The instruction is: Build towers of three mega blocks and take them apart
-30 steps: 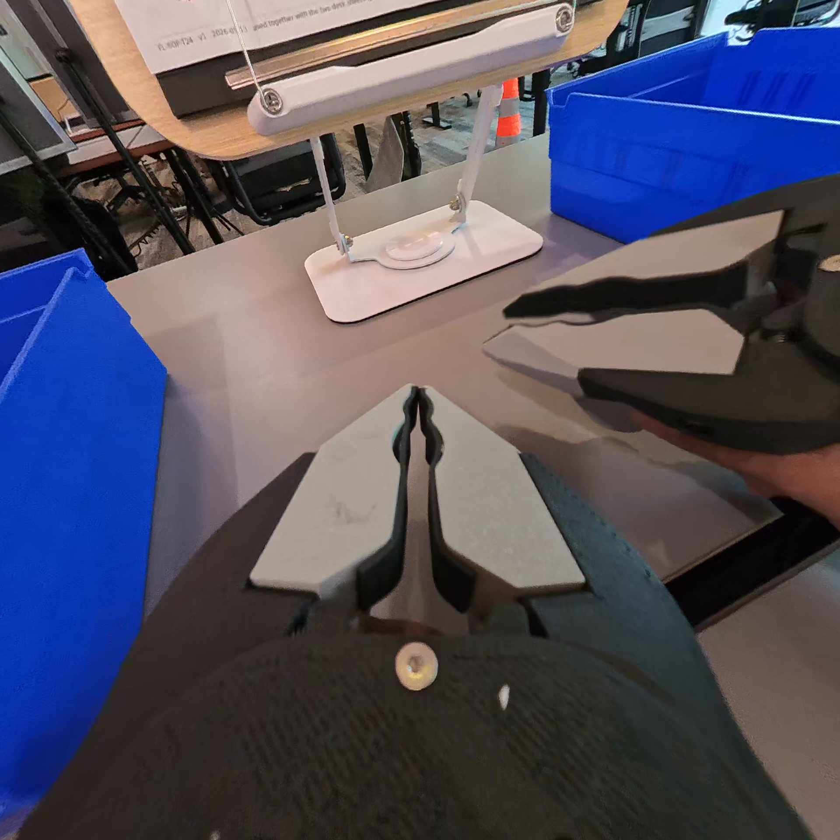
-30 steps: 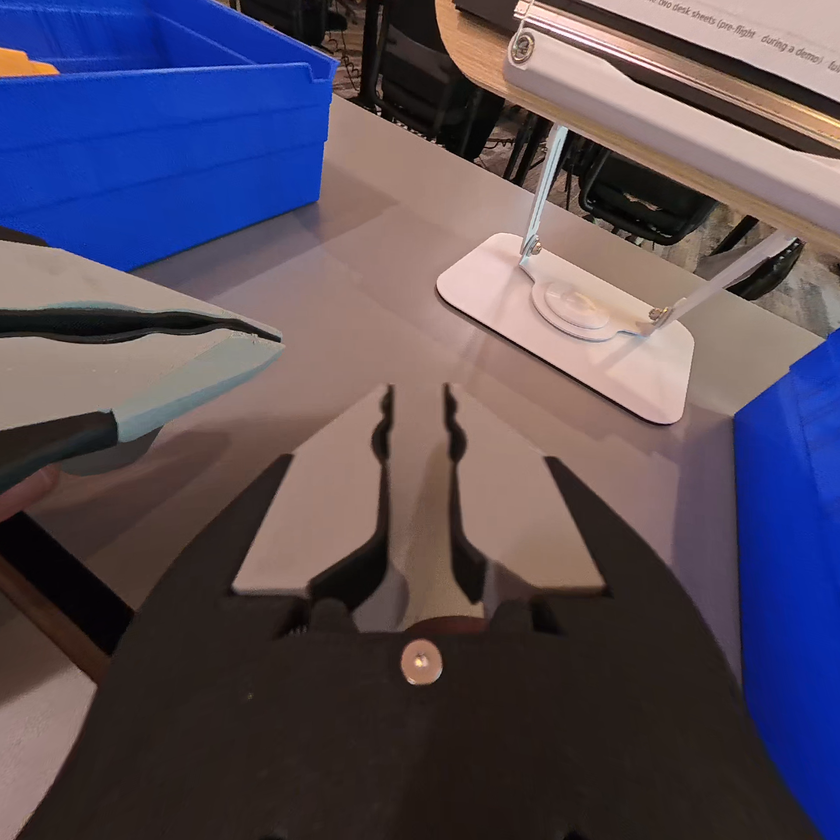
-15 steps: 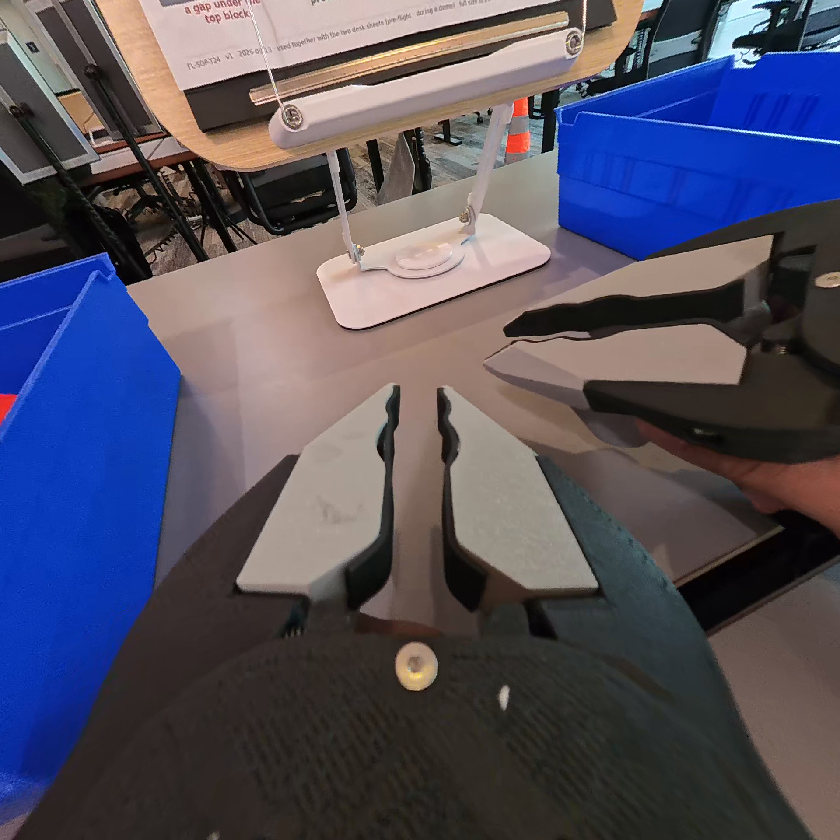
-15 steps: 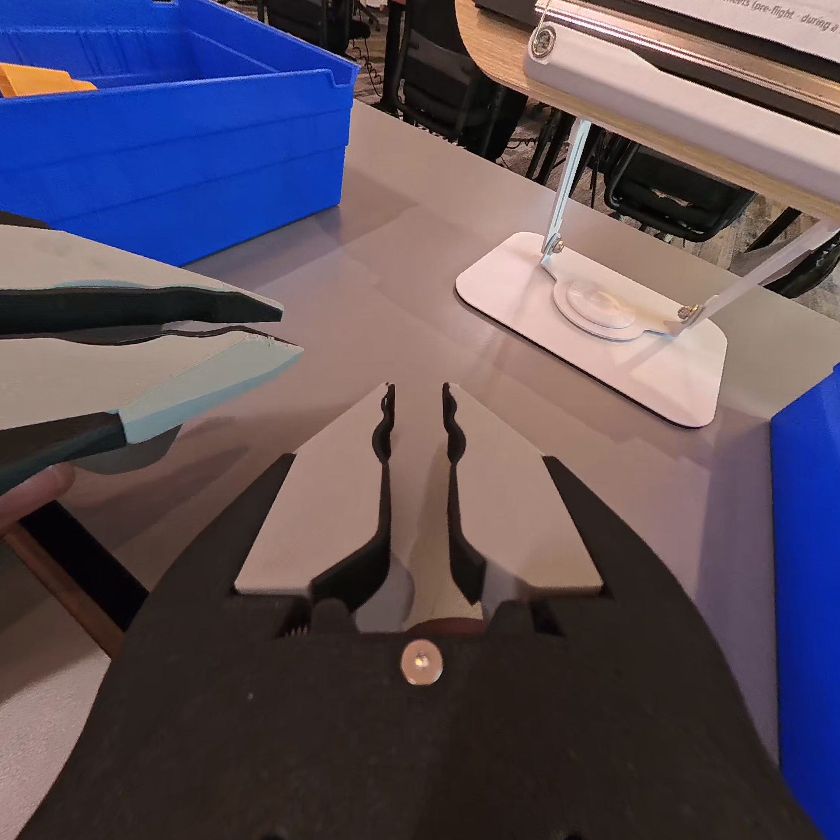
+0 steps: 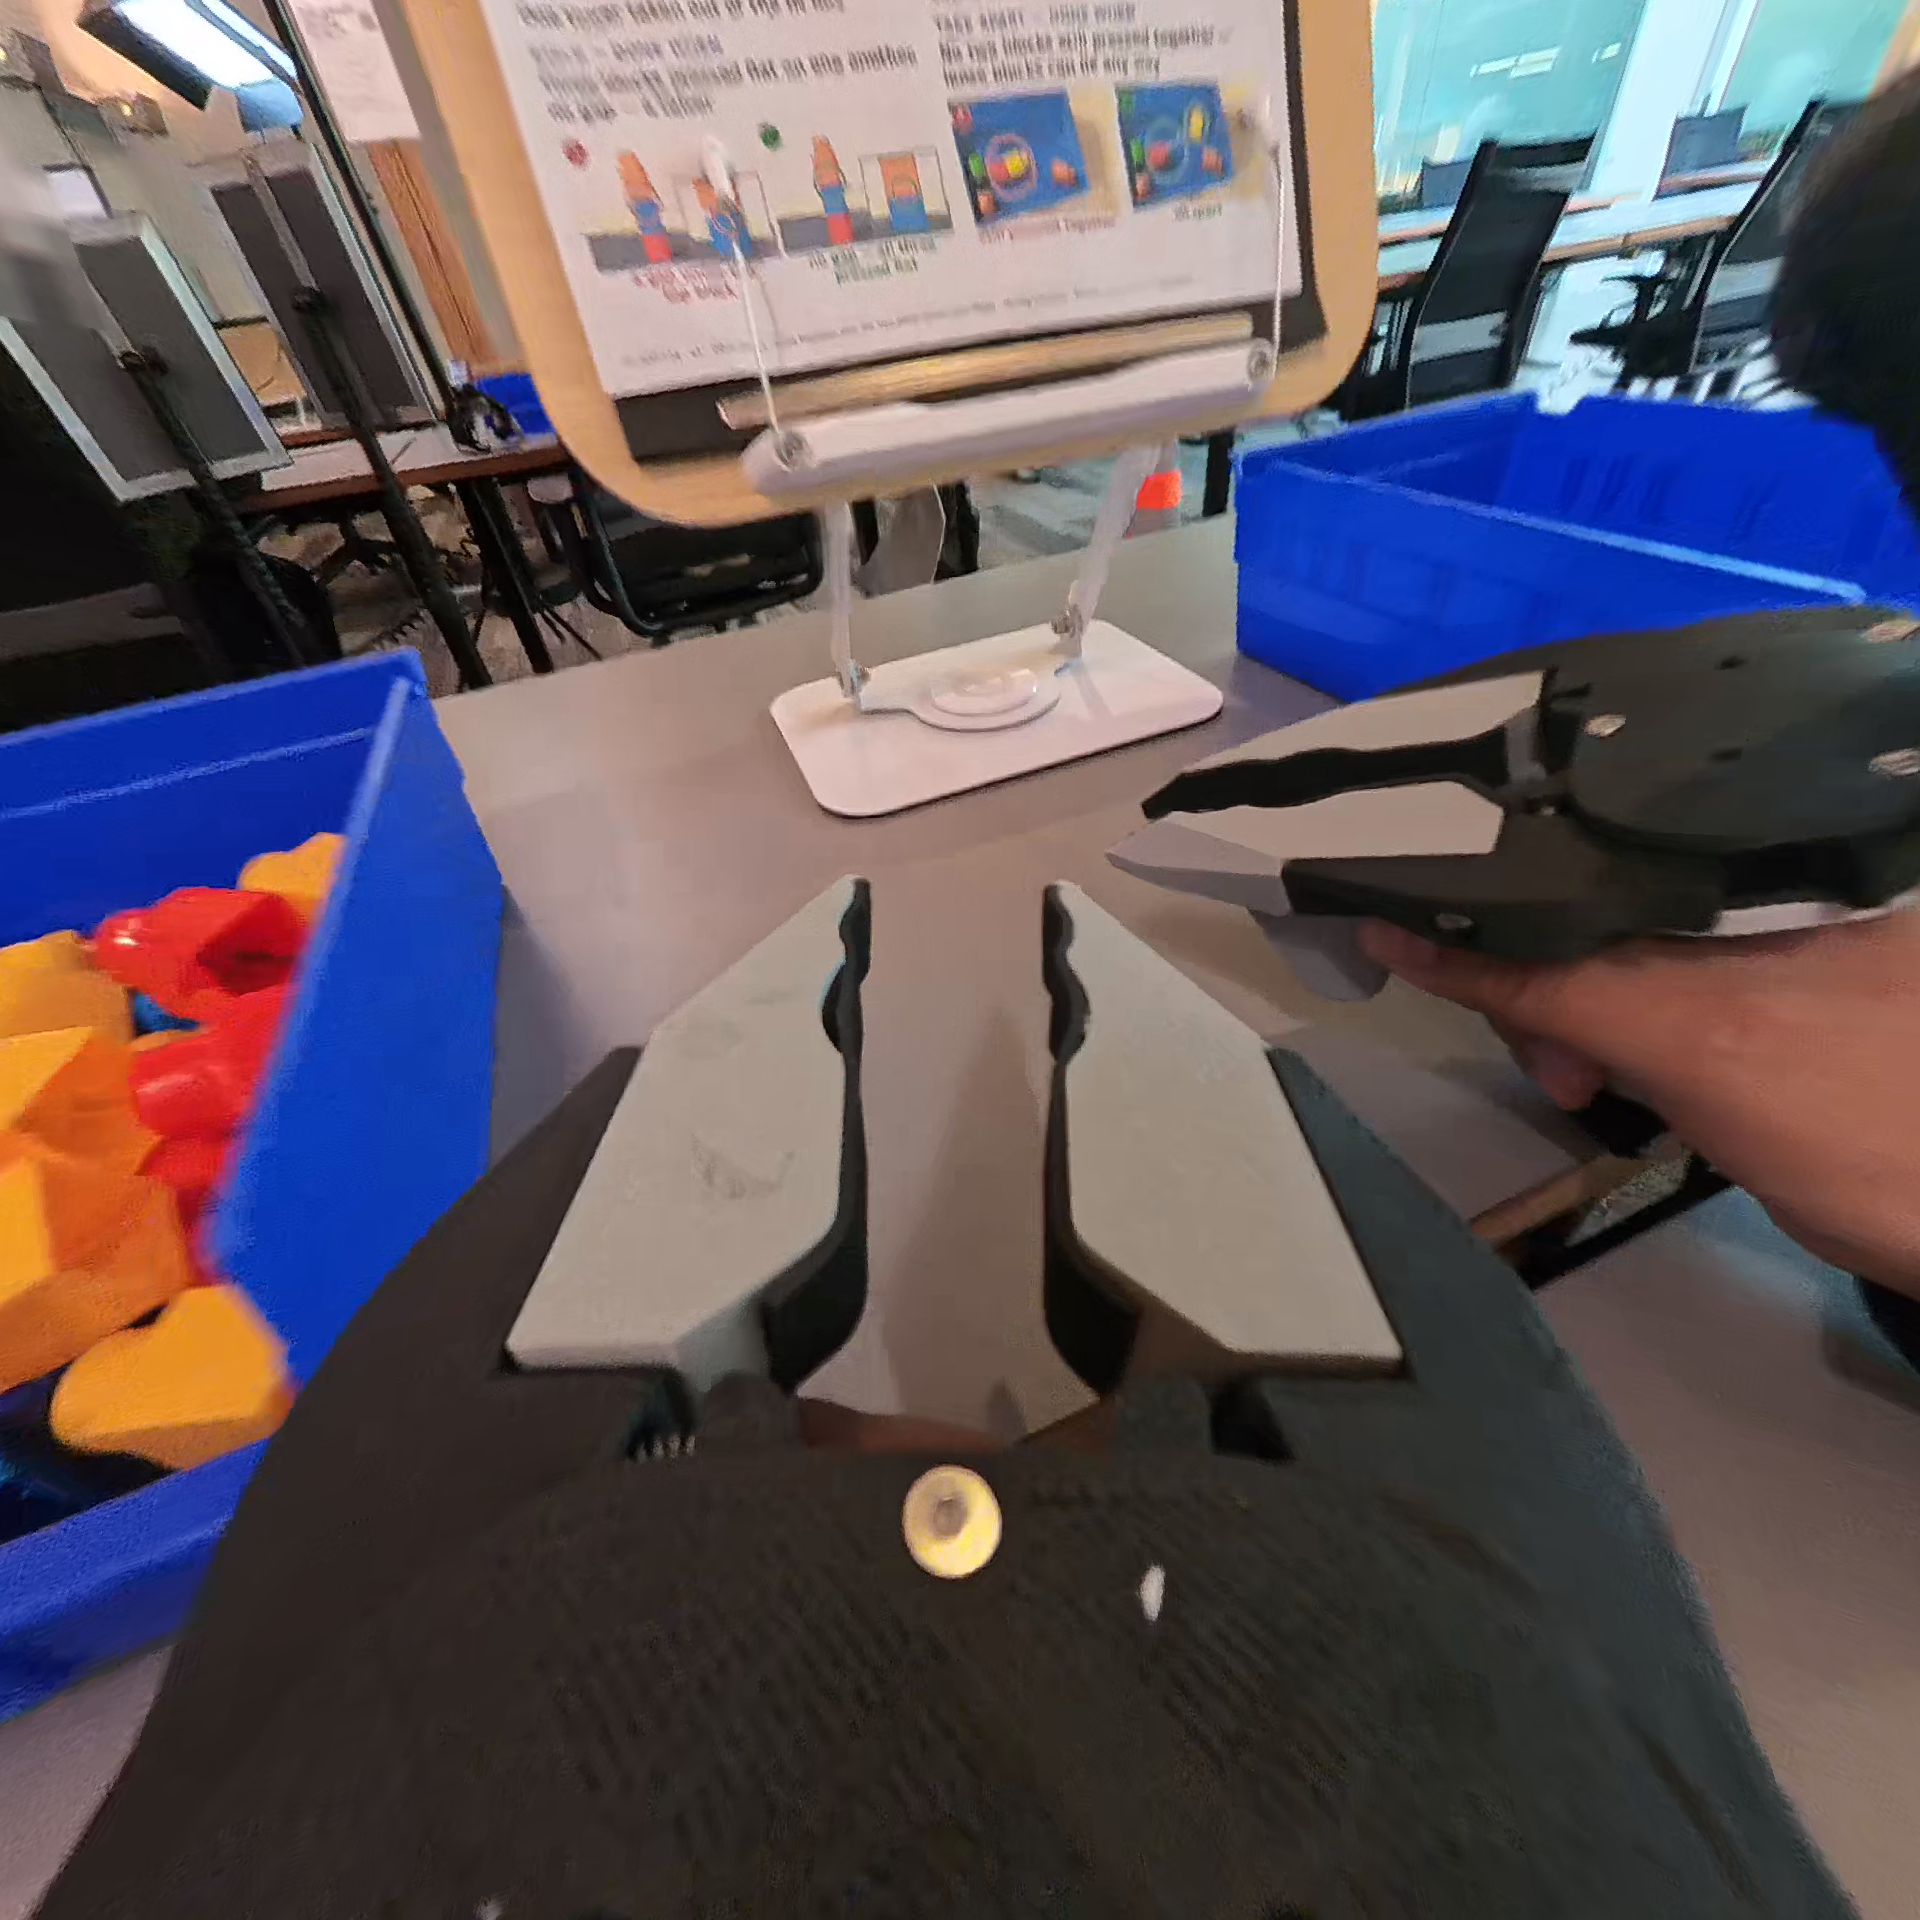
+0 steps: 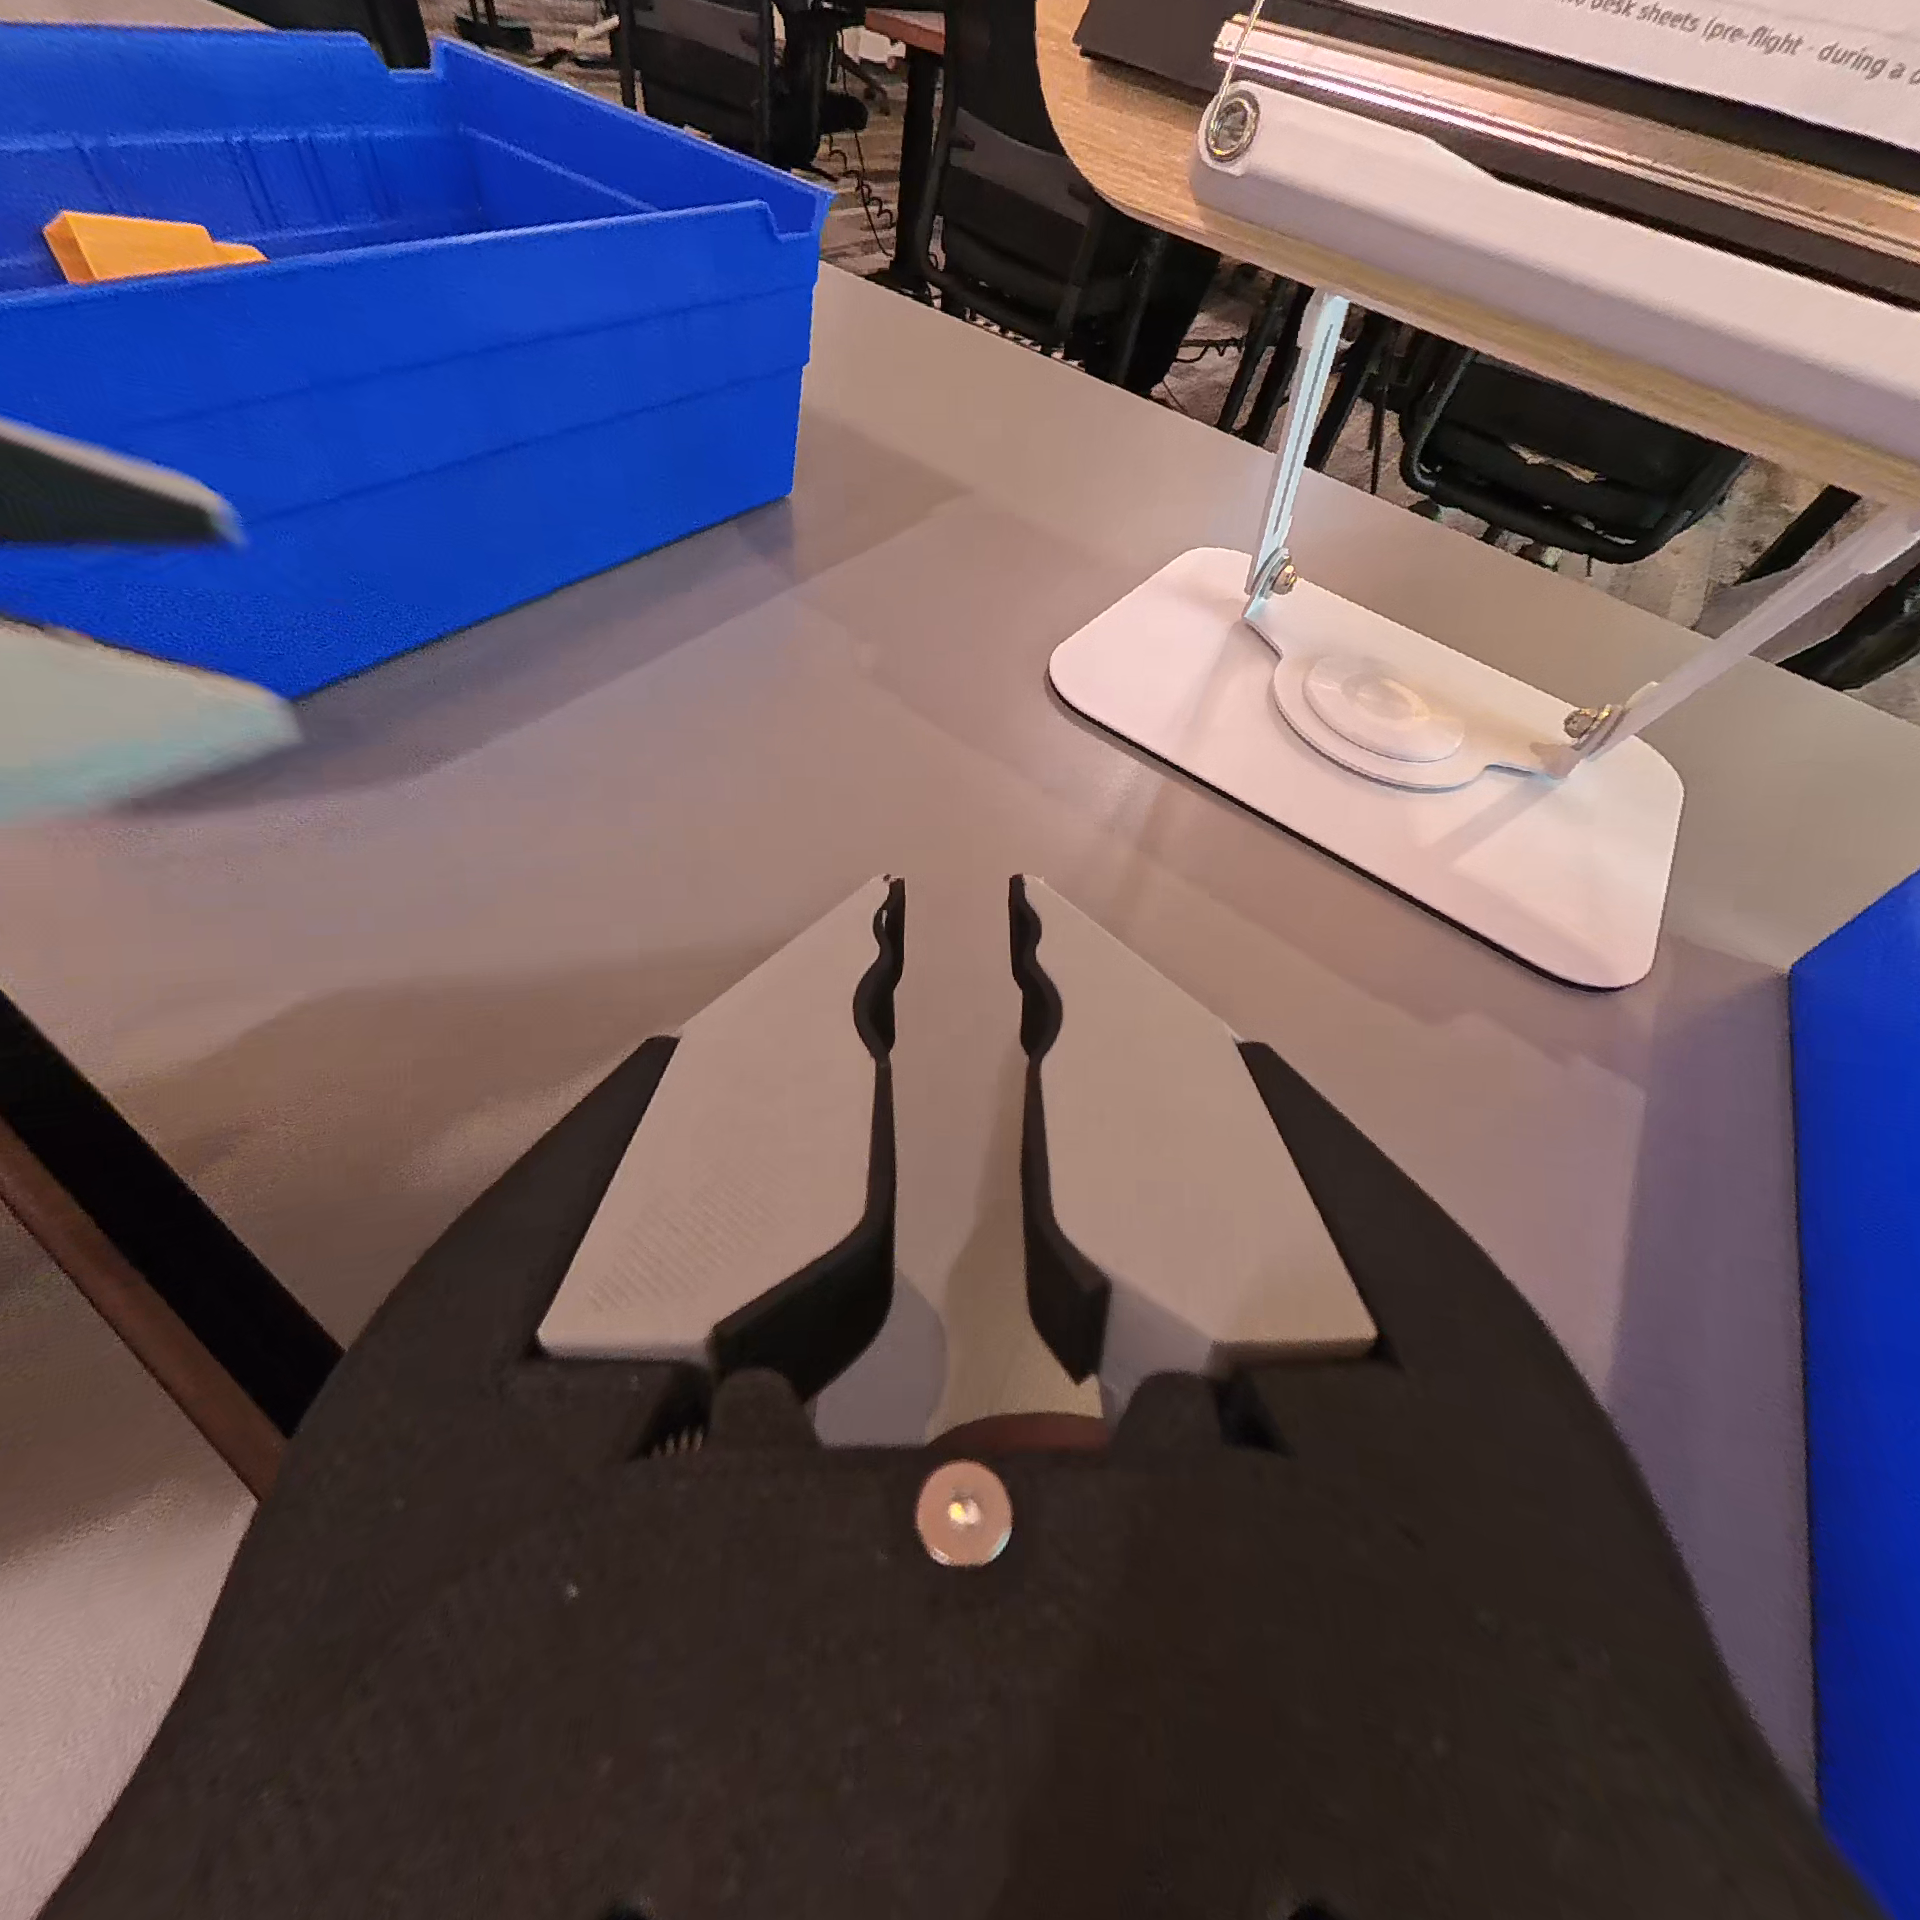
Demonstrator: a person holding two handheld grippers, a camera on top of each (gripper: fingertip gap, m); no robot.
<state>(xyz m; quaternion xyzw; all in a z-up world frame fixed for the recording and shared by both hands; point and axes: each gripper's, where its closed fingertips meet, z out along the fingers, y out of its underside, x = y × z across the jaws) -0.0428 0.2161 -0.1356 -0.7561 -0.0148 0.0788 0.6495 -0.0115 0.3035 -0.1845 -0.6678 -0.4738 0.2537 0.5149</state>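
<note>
Item: left gripper (image 5: 951,904). Fingers spread with a clear gap, nothing between them. Hovers over the bare grey table (image 5: 665,831), nose toward 12 o'clock.

Item: right gripper (image 6: 954,883). Fingers parted by a narrower gap, empty. From the left wrist view it sits at 3 o'clock, held in a hand (image 5: 1662,1049), tip aimed toward 9 o'clock.

Item: blocks (image 5: 114,1132). Red, orange and yellow, with a little blue beneath, heaped loose in the left bin (image 5: 384,997) at 9 o'clock of the left gripper. No tower stands anywhere in view.

Item: right bin (image 5: 1507,561). Blue, at 2 o'clock from the left gripper. Contents not visible from here.

Item: stand (image 5: 997,717). White base at 12 o'clock, carrying a board (image 5: 894,187) with a printed sheet, tilted toward the table.

Status, as judged: building not yet begun; a first block must be drawn from the left bin.

Hazards, as judged:
- The heap is jumbled; closing on a slanted block could squeeze it out or drag a neighbour along.
- The left bin wall is tall and close; a low reach could clip its rim and shove the bin.
- The two tips are near each other; a quick swing could knock them together.
- The stand overhangs the far table; a high lift could strike the board.
</note>
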